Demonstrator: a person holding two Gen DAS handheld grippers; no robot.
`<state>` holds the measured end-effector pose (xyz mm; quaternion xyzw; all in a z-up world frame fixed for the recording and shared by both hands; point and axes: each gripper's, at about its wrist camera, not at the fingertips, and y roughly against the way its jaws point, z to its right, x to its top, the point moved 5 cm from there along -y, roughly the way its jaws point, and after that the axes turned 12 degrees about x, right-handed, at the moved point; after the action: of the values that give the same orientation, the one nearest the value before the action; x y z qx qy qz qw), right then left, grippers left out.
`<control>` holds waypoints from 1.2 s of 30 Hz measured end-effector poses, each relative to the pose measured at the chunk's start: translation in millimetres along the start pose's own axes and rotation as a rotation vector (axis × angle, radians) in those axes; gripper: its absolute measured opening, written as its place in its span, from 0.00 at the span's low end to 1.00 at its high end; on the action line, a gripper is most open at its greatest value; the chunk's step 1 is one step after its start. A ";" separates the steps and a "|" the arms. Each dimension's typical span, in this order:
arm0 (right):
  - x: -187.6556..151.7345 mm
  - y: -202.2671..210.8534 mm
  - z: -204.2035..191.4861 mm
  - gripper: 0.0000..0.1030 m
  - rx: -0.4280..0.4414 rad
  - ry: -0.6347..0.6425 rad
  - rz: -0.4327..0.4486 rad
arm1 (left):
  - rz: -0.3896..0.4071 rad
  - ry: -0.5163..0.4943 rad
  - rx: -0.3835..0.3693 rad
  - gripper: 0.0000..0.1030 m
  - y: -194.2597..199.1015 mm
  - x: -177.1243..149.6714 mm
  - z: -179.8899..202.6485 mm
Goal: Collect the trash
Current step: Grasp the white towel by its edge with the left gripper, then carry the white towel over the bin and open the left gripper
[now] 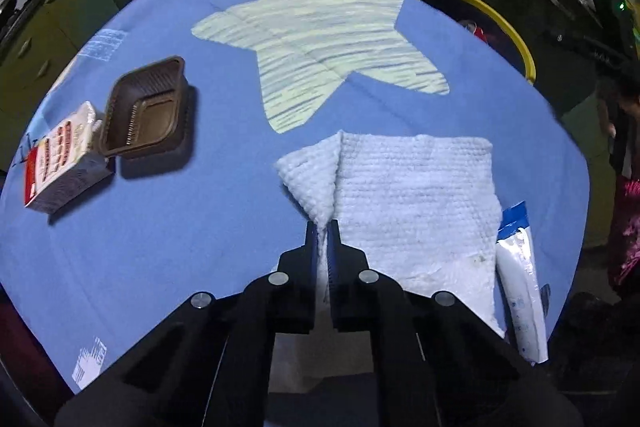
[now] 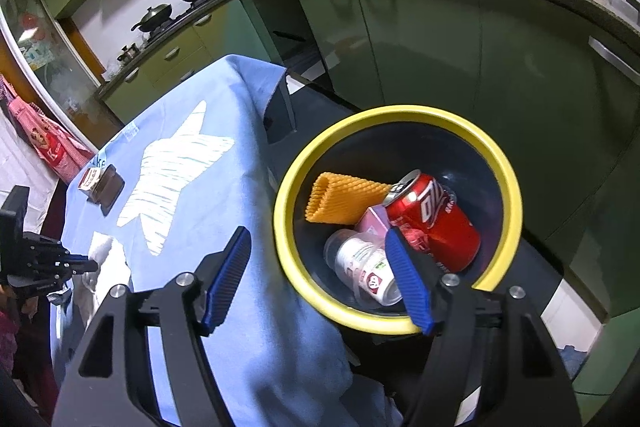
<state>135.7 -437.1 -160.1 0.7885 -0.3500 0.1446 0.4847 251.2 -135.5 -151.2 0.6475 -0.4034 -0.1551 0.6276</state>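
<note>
My left gripper (image 1: 322,229) is shut on a pinched fold of a white paper towel (image 1: 416,203) that lies on the blue tablecloth (image 1: 192,227). Left of it are a brown plastic tray (image 1: 146,111) and a small carton (image 1: 60,159). A blue-and-white tube (image 1: 522,283) lies along the towel's right edge. My right gripper (image 2: 316,243) is open with nothing between its blue pads, hanging over the near rim of the yellow-rimmed bin (image 2: 400,115). In the bin lie a red can (image 2: 436,223), an orange foam net (image 2: 340,199), a pink box (image 2: 376,221) and a clear bottle (image 2: 364,267). The left gripper (image 2: 90,265) shows at the far left.
The bin's yellow rim (image 1: 500,19) stands beyond the table's right edge. Green kitchen cabinets (image 2: 420,47) and a counter with dishes and pans run behind. A pale star (image 1: 320,39) is printed on the cloth. A person's patterned sleeve (image 1: 628,227) is at the right.
</note>
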 end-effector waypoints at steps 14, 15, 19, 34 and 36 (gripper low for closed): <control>-6.6 46.3 -2.7 0.66 0.018 -0.005 0.078 | 0.245 -0.018 0.037 0.05 146.7 56.6 22.5; -7.9 49.4 -0.5 0.66 0.014 -0.007 0.081 | 0.259 -0.025 0.043 0.05 154.2 63.4 25.6; -11.9 60.6 8.4 0.66 0.002 -0.021 0.095 | 0.292 -0.066 0.023 0.05 173.2 101.0 45.0; -28.2 107.9 63.9 0.66 -0.045 -0.105 0.156 | 0.415 -0.211 -0.060 0.05 194.7 248.4 158.3; -29.7 111.1 69.0 0.66 -0.047 -0.114 0.162 | 0.427 -0.212 -0.076 0.05 193.7 263.3 171.1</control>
<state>30.0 -516.2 -137.0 0.7530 -0.4430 0.1299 0.4689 231.6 -420.0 82.8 0.5034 -0.5888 -0.1013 0.6242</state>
